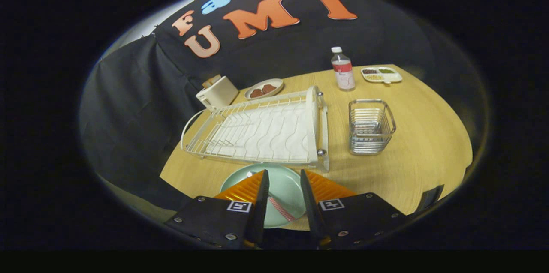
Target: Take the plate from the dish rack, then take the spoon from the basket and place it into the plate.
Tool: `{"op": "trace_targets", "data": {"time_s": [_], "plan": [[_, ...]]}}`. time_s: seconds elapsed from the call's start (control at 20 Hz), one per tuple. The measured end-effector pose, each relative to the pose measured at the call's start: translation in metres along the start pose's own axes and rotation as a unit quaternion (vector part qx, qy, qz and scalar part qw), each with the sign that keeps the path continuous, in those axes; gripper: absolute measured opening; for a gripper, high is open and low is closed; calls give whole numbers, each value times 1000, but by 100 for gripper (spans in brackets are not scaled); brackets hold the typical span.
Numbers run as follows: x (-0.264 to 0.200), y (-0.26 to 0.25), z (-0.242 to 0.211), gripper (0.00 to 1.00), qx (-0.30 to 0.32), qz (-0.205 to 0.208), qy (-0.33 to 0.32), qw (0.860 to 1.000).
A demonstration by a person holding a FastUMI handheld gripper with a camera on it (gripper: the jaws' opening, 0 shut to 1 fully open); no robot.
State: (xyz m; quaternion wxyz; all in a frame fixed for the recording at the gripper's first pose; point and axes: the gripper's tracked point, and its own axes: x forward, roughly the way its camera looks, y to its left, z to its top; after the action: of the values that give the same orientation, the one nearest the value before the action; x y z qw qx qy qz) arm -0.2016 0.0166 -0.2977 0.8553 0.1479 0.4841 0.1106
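I am looking across the wooden table [420,153], where the white dish rack [261,129] is standing empty on the left, beyond my claw [284,178]. My claw is hanging open over the green plate [283,187], gripping nothing, and the spoon [281,208] is lying in the plate between my fingers. Further right, the wire basket [371,126] is sitting beside the rack.

No legible text: bottle [342,74] label too small to read, tool [284,178] tags mere square markers.
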Motion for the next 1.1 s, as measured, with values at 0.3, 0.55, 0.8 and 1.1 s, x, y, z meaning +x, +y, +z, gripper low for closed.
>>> {"op": "trace_targets", "data": {"time_s": [0.3, 0.55, 0.8, 1.1], "plan": [[-32, 2, 95, 62, -34, -37, -116, 992], [-64, 8, 166, 81, -16, -47, -219, 974], [-92, 5, 219, 86, -13, -69, -304, 950], [-120, 8, 258, 90, -90, -116, -374, 916]]}}
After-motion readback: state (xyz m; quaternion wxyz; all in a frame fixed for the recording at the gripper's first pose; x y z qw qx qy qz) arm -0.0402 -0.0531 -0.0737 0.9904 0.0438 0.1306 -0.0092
